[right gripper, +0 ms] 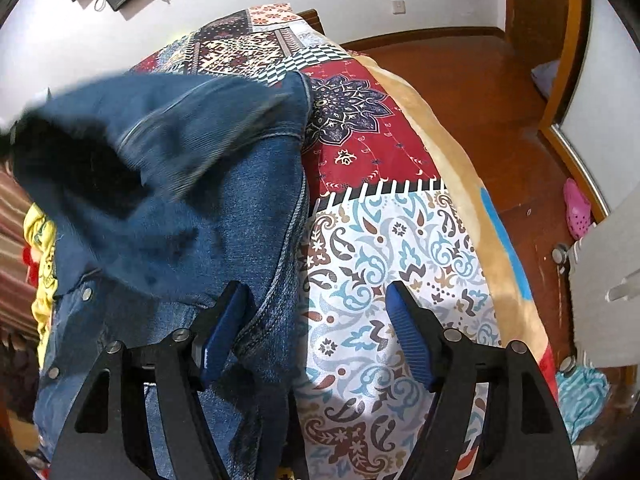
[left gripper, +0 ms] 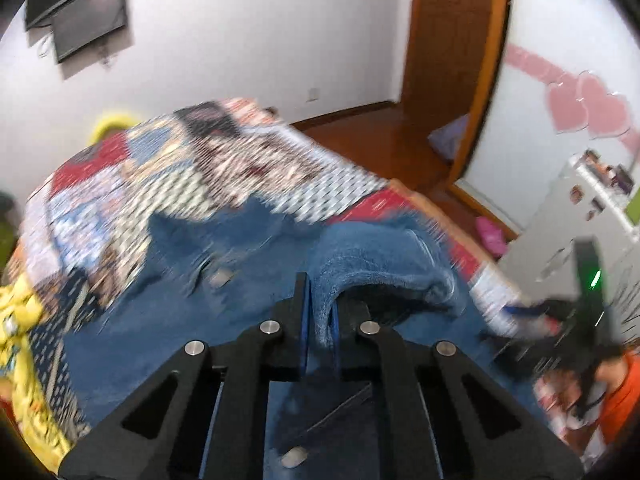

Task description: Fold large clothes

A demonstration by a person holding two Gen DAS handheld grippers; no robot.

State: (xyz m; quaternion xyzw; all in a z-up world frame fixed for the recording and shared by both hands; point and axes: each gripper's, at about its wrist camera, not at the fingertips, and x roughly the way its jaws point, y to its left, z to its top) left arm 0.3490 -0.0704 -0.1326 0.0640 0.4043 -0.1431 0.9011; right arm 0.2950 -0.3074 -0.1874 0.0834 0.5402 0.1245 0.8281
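A blue denim jacket (right gripper: 224, 208) with metal snap buttons lies on a bed with a patchwork cover (right gripper: 380, 240). My left gripper (left gripper: 320, 312) is shut on a fold of the jacket (left gripper: 360, 256) and holds it up above the rest of the denim; that view is blurred by motion. My right gripper (right gripper: 316, 300) is open and holds nothing; its left finger (right gripper: 224, 320) rests over the jacket's right edge and its right finger (right gripper: 408, 328) is over the bare cover. A raised part of the jacket (right gripper: 168, 120) hangs blurred at the upper left in the right wrist view.
A yellow garment (right gripper: 40, 240) lies at the bed's left side. Wooden floor (right gripper: 480, 92) and a wooden door frame (right gripper: 560, 80) are to the right, with a pink shoe (right gripper: 576, 208). A white cabinet (right gripper: 612, 264) stands at the right. A dark screen (left gripper: 88, 24) hangs on the wall.
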